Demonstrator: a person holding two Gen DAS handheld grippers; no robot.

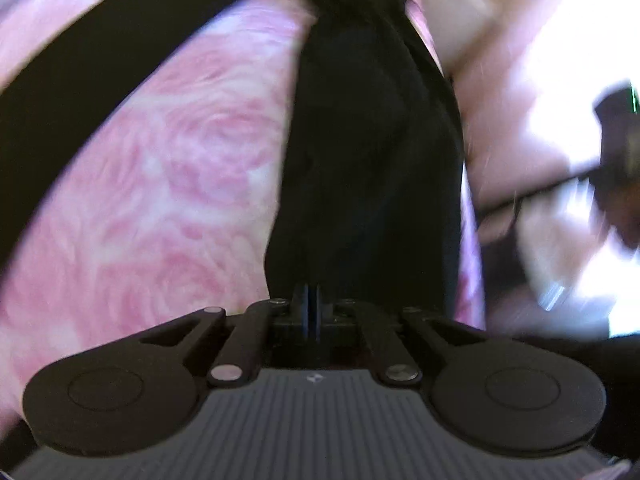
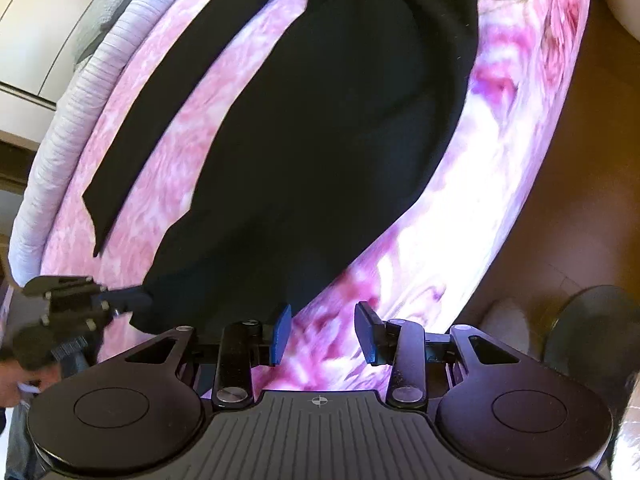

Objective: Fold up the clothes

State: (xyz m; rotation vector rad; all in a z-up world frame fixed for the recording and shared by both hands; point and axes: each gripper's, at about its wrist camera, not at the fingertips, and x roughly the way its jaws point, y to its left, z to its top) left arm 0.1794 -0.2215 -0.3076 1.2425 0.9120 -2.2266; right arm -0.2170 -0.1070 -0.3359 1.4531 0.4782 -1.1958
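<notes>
A black garment (image 2: 320,140) lies spread on a bed with a pink floral cover (image 2: 460,200); a long black strip of it (image 2: 160,120) runs along the left. My left gripper (image 1: 312,300) is shut on the black garment's edge (image 1: 360,160), which rises from the jaws. The left gripper also shows in the right wrist view (image 2: 124,300), pinching the garment's near left corner. My right gripper (image 2: 324,332) is open and empty, its blue pads (image 2: 282,332) just over the bed cover beside the garment's near edge.
A white ribbed mattress edge (image 2: 80,120) runs along the bed's far side. A brown floor (image 2: 580,160) lies right of the bed, with the person's feet (image 2: 508,324) near it. A pale cupboard (image 2: 40,20) stands at upper left.
</notes>
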